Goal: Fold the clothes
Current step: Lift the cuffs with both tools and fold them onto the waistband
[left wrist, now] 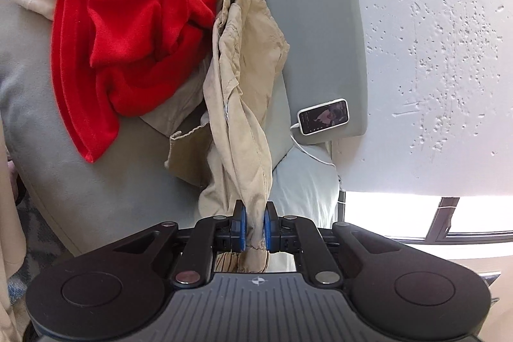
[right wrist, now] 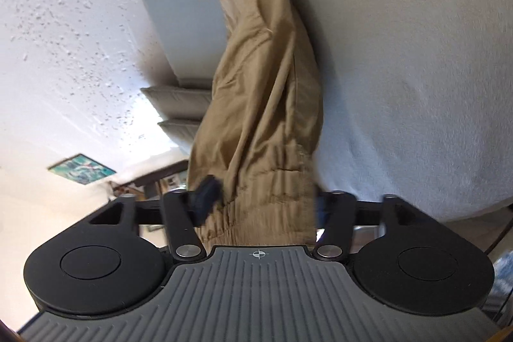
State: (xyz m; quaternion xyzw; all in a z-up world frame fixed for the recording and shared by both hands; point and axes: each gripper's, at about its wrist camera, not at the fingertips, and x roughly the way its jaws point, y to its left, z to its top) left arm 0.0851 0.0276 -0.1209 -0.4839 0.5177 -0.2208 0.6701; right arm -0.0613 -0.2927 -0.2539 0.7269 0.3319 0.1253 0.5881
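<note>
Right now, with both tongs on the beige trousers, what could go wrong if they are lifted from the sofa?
1. The red garment lies partly over the trousers; lifting may drag it off the sofa.
2. The right tongs have the elastic waistband between them, but the picture is blurred, so the grip may not be firm.
3. The left tongs pinch only a thin twisted bunch, which may slip.
</note>
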